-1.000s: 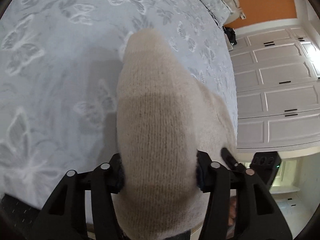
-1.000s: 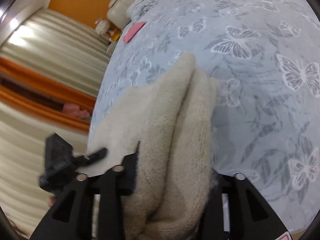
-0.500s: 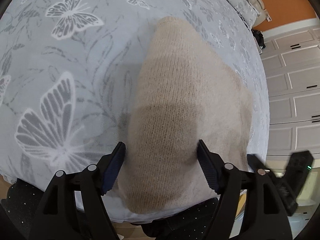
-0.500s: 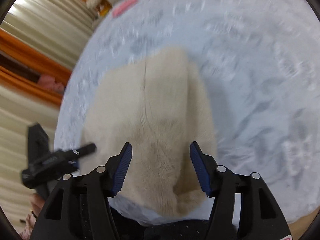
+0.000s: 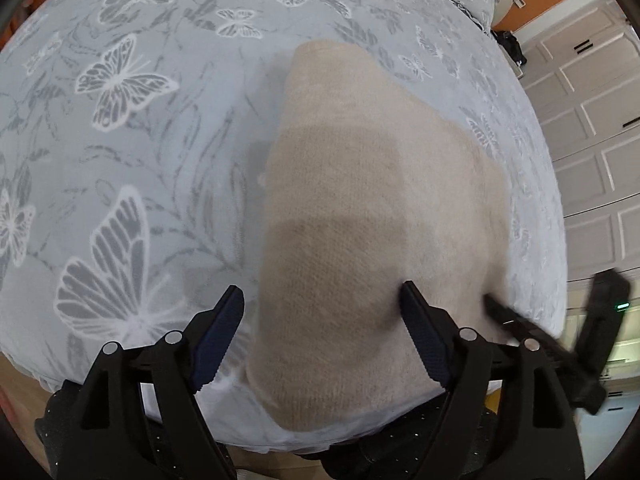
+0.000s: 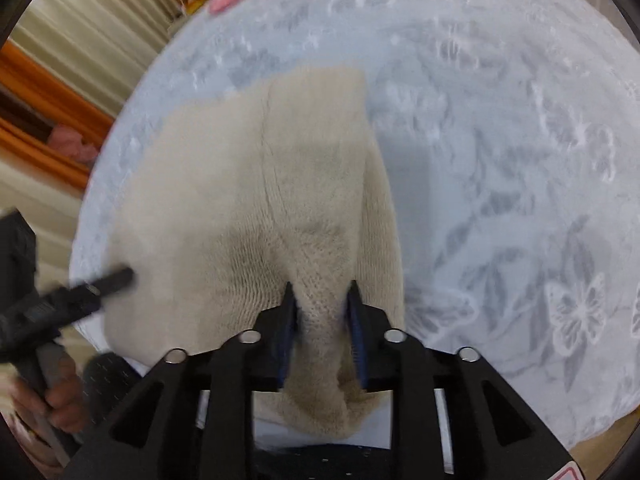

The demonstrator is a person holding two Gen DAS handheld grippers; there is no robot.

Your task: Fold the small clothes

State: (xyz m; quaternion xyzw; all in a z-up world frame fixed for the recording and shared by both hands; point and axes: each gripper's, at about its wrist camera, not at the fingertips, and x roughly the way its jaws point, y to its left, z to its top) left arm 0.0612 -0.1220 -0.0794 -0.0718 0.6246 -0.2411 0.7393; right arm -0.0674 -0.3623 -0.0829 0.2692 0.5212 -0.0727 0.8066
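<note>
My left gripper (image 5: 322, 312) hangs spread over the knit (image 5: 360, 216) lying on the bedspread's (image 5: 132, 152) near edge; my right gripper (image 6: 320, 300) pinches its near hem.

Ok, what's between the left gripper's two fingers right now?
In the left wrist view, the beige knit garment lies on the bedspread between the open left gripper's fingers.

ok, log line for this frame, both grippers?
left gripper: open, straddling beige knit garment | right gripper: shut on its near edge | garment: on butterfly bedspread
</note>
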